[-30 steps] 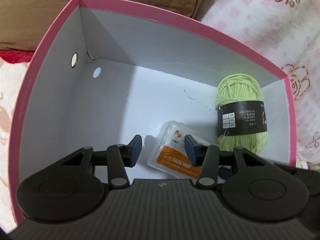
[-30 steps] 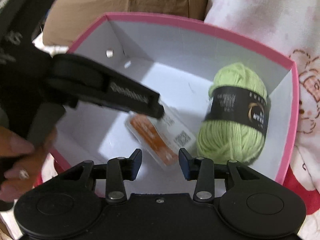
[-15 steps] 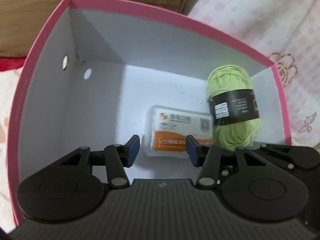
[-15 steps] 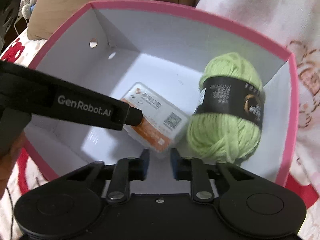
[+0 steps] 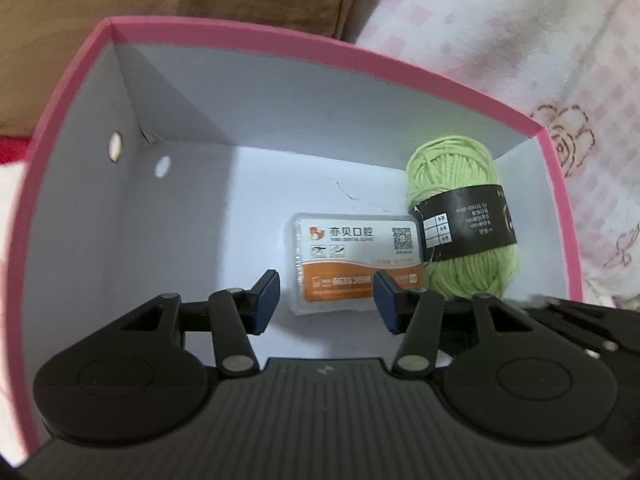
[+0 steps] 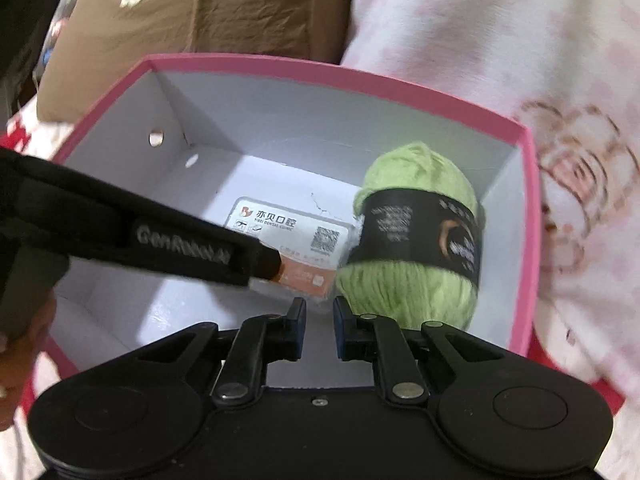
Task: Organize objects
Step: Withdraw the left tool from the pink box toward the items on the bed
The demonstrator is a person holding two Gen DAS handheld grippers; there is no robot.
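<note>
Two things already lie in the pink box (image 5: 72, 128), both tongs empty.

Inside the box, its left half is bare floor with room to reach; the card case (image 5: 356, 264) lies mid-floor, the green yarn (image 5: 460, 224) touches it, near the right wall. Left tongs (image 5: 326, 300) are spread above the case; right tongs (image 6: 319, 326) nearly pressed together, pinching nothing.

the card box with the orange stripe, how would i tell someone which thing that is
Find the pink box with white inside walls on the bed. Two things lie on its floor: the card box is the flat clear one on the left, touching the green yarn ball. Only it has an orange band and a QR code.
</note>
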